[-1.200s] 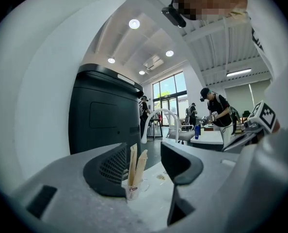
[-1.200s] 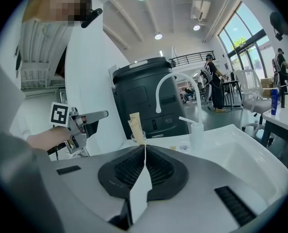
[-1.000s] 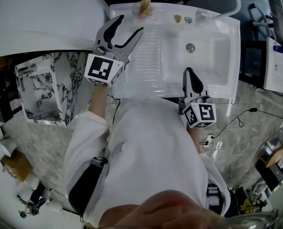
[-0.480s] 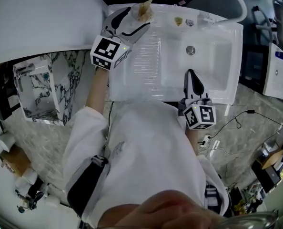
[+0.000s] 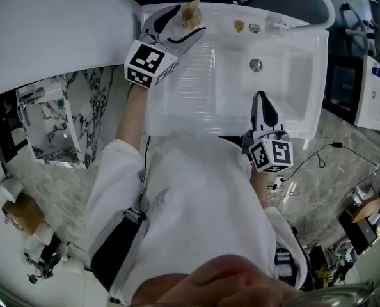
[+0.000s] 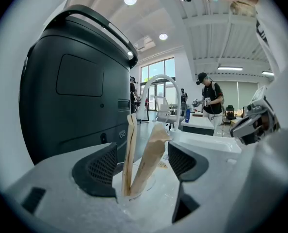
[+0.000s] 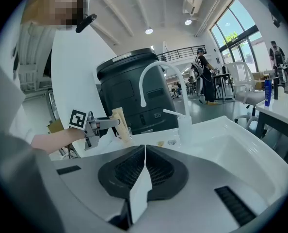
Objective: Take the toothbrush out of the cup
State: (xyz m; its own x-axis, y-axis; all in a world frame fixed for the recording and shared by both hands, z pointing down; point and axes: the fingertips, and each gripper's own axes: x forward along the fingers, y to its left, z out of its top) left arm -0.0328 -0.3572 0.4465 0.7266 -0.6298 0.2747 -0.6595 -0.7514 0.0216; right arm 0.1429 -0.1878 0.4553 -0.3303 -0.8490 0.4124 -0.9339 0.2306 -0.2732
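Two toothbrushes in tan paper sleeves [image 6: 151, 154] stand upright in a clear cup [image 6: 146, 187] at the far left corner of the white sink top. In the head view the sleeves [image 5: 191, 13] poke up between the fingers of my left gripper [image 5: 180, 23]. My left gripper [image 6: 141, 166] is open, its dark pads [image 6: 96, 171] on either side of the cup and sleeves with gaps showing. My right gripper [image 5: 262, 101] hovers over the sink's near edge, jaws shut with nothing in them [image 7: 144, 169]. The right gripper view shows the left gripper [image 7: 105, 124] at the sleeves [image 7: 120, 125].
The white sink [image 5: 292, 75] has a ribbed drainboard [image 5: 190, 82], a drain [image 5: 256, 64] and a curved white faucet [image 7: 158, 76]. A big black bin [image 6: 71, 91] stands right behind the cup. A marble-patterned unit [image 5: 55, 120] is at the left.
My left gripper moved away from me and down to the cup at the far left corner, and its jaws now flank the toothbrush sleeves. The right gripper barely shifted.
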